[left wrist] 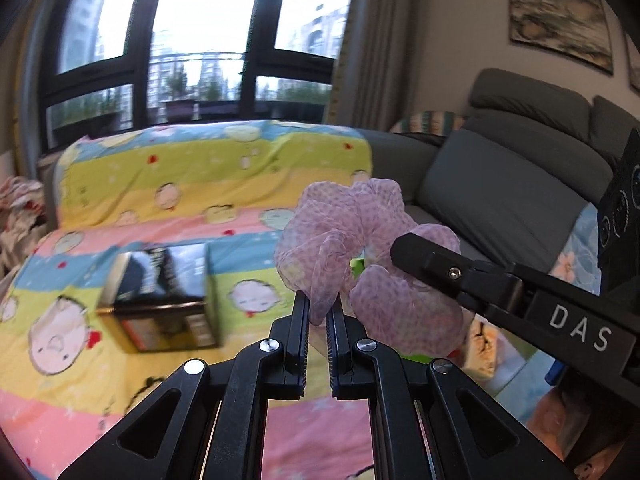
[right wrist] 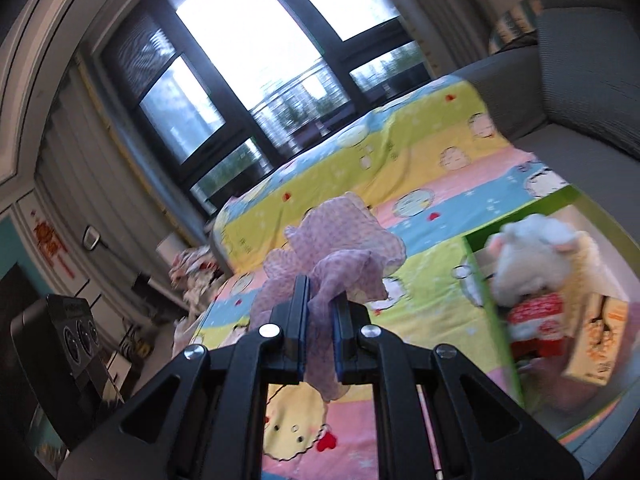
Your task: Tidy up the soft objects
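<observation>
Two grippers share one item: a sheer lilac scarf with a dotted weave (left wrist: 352, 240), bunched into loose ruffles and held clear above the cartoon-print bedsheet (left wrist: 168, 184). The left gripper (left wrist: 318, 312) is clenched on a thin tail of the cloth, and the right gripper (right wrist: 320, 312) is likewise clamped on a strand that hangs down between its fingers; in the left wrist view the right tool's finger reaches in from the right and meets the far side of the bundle. Risk one: each hold takes only a narrow fold of slippery gauze, so a pull apart by either hand would likely draw the cloth out of one grip and leave it dangling or dropped on the sheet. Risk two: opposed tension on such fine fabric could snag it on the ribbed pads. A green-walled box (right wrist: 492, 312) sits near right on the bed, holding a white plush toy (right wrist: 532, 256) and a cardboard carton (right wrist: 596, 340), and appears the probable destination; it is already crowded, so trailing ruffles may drape over the rim. A dark box (left wrist: 160, 296) lies on the sheet at the left, below the carry, and could catch a loose tail. Both views are motion-blurred, so fine contact cannot be confirmed.
</observation>
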A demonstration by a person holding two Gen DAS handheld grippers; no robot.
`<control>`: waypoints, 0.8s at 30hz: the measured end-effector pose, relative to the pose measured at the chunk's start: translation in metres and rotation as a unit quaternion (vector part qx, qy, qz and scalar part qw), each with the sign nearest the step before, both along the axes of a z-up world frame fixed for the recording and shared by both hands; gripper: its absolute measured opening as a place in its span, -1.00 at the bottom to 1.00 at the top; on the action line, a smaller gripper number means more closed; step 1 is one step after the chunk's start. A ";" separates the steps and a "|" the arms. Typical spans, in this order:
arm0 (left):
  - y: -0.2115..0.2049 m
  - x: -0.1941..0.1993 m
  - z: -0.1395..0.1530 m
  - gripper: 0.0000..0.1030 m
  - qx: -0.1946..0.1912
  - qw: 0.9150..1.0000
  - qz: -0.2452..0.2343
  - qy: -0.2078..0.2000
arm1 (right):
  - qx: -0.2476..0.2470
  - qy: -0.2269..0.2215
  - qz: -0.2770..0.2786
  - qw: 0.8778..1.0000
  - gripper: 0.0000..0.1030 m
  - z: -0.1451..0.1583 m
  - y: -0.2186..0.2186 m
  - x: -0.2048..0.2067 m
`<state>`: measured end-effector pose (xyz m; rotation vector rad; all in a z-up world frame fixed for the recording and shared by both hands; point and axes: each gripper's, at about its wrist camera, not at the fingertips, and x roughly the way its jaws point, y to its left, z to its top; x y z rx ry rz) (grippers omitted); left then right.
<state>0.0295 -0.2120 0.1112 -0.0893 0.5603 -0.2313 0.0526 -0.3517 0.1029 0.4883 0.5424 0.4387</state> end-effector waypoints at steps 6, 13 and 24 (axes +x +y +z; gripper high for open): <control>-0.043 0.018 -0.005 -0.86 0.006 0.999 -0.043 0.012 | 0.038 0.015 -0.051 0.998 -0.80 -0.010 -0.045 -0.001; -0.094 0.037 -0.018 -0.86 0.025 0.995 -0.092 0.039 | 0.059 0.043 -0.113 0.991 -0.80 -0.025 -0.087 -0.003; -0.139 0.068 -0.051 -0.86 0.033 0.983 -0.145 0.105 | 0.062 0.125 -0.189 0.972 -0.80 -0.058 -0.126 0.009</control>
